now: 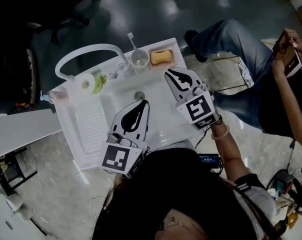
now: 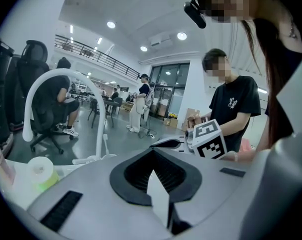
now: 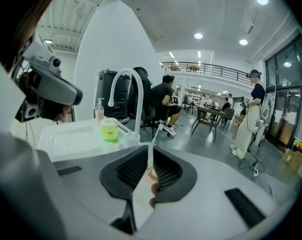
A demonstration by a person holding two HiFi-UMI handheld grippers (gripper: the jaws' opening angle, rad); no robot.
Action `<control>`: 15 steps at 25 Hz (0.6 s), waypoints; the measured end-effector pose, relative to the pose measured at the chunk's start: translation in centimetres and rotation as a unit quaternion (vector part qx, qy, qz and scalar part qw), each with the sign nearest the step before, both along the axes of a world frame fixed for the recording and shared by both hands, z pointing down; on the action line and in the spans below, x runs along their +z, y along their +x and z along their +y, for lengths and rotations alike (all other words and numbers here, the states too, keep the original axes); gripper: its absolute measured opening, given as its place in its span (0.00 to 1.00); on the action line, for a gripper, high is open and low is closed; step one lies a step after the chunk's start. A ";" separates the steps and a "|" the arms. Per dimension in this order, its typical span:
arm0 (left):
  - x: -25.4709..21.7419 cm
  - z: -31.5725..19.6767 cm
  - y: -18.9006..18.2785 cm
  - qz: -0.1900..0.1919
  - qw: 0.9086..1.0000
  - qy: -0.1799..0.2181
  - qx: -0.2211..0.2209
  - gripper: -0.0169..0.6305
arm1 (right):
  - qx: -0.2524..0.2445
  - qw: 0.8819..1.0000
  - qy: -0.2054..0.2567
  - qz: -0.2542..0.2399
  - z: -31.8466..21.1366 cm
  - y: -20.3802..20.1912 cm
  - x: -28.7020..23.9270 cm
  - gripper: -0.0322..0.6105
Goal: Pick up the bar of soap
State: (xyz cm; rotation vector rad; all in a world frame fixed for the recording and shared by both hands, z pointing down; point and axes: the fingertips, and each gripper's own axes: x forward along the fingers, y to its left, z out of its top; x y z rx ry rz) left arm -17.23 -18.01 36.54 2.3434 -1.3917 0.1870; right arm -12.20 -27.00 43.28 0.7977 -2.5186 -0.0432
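Observation:
The yellow bar of soap (image 1: pixel 161 57) lies in a pink dish (image 1: pixel 163 65) on the back right corner of the white sink unit (image 1: pixel 86 134). My right gripper (image 1: pixel 170 73) hovers just in front of the dish, pointing at it, jaws shut and empty. In the right gripper view a sliver of yellow soap (image 3: pixel 152 173) shows low between the closed jaws of the right gripper (image 3: pixel 150 146). My left gripper (image 1: pixel 142 104) hangs over the basin near the drain (image 1: pixel 139 95), jaws together, holding nothing. The left gripper (image 2: pixel 152 151) sees the right gripper's marker cube (image 2: pixel 209 139) ahead.
A white cup with a toothbrush (image 1: pixel 139 59) stands just left of the soap dish. The arched white faucet (image 1: pixel 86 51), a green-and-white roll (image 1: pixel 91 84) and a pump bottle (image 1: pixel 58 95) line the sink's back left. A seated person (image 1: pixel 231 41) is at the right.

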 end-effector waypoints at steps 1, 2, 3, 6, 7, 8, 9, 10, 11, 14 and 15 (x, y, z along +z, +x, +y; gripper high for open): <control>0.1 -0.1 -0.3 0.001 1.000 -0.002 -0.001 0.02 | -0.005 1.000 -0.001 0.013 -0.5 -0.2 0.7 0.07; 0.2 -0.2 -0.6 0.001 1.000 -0.003 -0.002 0.02 | -0.011 1.000 -0.003 0.028 -1.1 -0.3 1.4 0.07; 0.4 -0.3 -0.8 0.001 1.000 -0.004 -0.003 0.02 | -0.016 0.999 -0.005 0.046 -1.6 -0.4 2.2 0.08; 0.8 -0.6 -1.5 0.004 1.000 -0.007 -0.005 0.02 | -0.036 0.995 -0.011 0.097 -3.1 -0.6 4.6 0.13; 1.0 -0.6 -1.7 0.005 1.000 -0.008 -0.006 0.02 | -0.043 0.993 -0.012 0.112 -3.6 -0.7 5.4 0.15; 1.1 -0.6 -1.8 0.006 1.000 -0.009 -0.006 0.02 | -0.050 0.991 -0.012 0.126 -4.0 -0.8 6.1 0.16; 1.2 -0.7 -2.0 0.006 1.000 -0.009 -0.007 0.02 | -0.056 0.989 -0.012 0.139 -4.5 -0.9 6.8 0.16; 1.3 -0.7 -2.1 0.007 1.000 -0.010 -0.007 0.02 | -0.061 0.986 -0.012 0.152 -4.9 -0.9 7.4 0.17; 1.4 -0.7 -2.2 0.007 1.000 -0.012 -0.008 0.02 | -0.066 0.984 -0.012 0.164 -5.3 -0.9 7.9 0.18; 1.7 -0.7 -2.5 0.009 1.000 -0.020 -0.010 0.02 | -0.078 0.978 -0.009 0.195 -6.5 -0.9 9.0 0.20; 1.8 -0.8 -2.6 0.009 1.000 -0.021 -0.012 0.02 | -0.082 0.976 -0.008 0.202 -6.8 -1.0 9.3 0.21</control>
